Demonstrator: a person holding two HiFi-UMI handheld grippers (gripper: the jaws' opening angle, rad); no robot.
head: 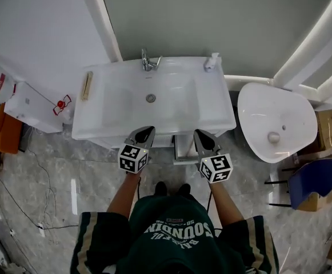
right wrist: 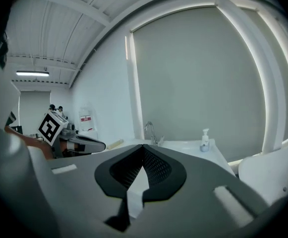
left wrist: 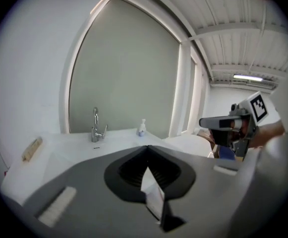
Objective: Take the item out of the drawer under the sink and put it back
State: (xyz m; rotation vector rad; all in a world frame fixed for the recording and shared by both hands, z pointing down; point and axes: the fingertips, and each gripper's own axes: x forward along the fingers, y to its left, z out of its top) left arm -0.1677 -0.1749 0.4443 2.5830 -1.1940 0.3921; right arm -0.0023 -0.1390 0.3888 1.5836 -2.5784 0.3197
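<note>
My left gripper (head: pixel 148 130) and my right gripper (head: pixel 200 133) hover side by side over the front edge of the white sink counter (head: pixel 97 124). Each is shut, the jaw tips meeting with nothing between them, as the left gripper (left wrist: pixel 146 147) and the right gripper (right wrist: pixel 143 145) show in their own views. Both point toward the faucet (head: pixel 148 60). The drawer under the sink is hidden by the counter, except for a white strip of cabinet front (head: pixel 181 148) between the grippers. No item from the drawer is in sight.
A soap dispenser (head: pixel 211 61) stands at the counter's back right and a wooden brush (head: pixel 87 85) lies on its left edge. A white toilet (head: pixel 274 121) is right of the sink, a blue chair (head: pixel 314 178) beyond it, and a white box (head: pixel 34 107) to the left. Cables cross the floor.
</note>
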